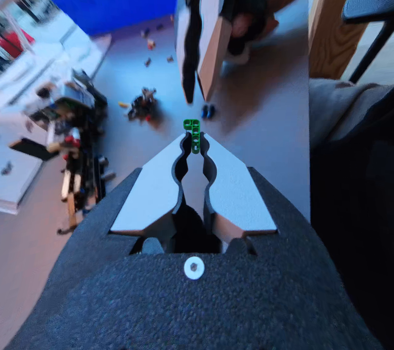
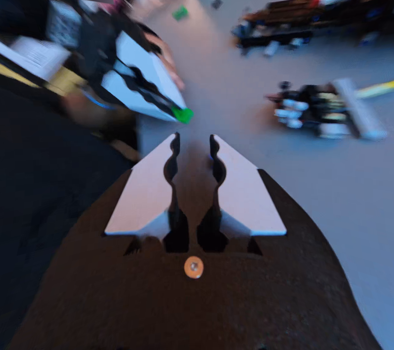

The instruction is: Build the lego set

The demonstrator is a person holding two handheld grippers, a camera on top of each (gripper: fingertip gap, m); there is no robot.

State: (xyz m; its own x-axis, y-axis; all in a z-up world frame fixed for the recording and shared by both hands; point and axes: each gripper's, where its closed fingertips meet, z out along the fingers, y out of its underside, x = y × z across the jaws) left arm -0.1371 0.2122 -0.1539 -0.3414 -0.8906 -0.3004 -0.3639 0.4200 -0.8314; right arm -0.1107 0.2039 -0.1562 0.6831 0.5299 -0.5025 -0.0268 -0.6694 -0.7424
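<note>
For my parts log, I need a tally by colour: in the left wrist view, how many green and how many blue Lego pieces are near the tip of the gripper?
Green plastic L-shaped beam with holes, held between the jaws of the left gripper: 1
Small blue plastic pieces, side by side on the grey table: 2
Total: 3

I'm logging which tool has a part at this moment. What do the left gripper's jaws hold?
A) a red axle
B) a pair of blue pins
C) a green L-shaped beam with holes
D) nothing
C: in the left wrist view the left gripper has its jaws closed on a green L-shaped beam, while the blue pins lie on the table.
</note>
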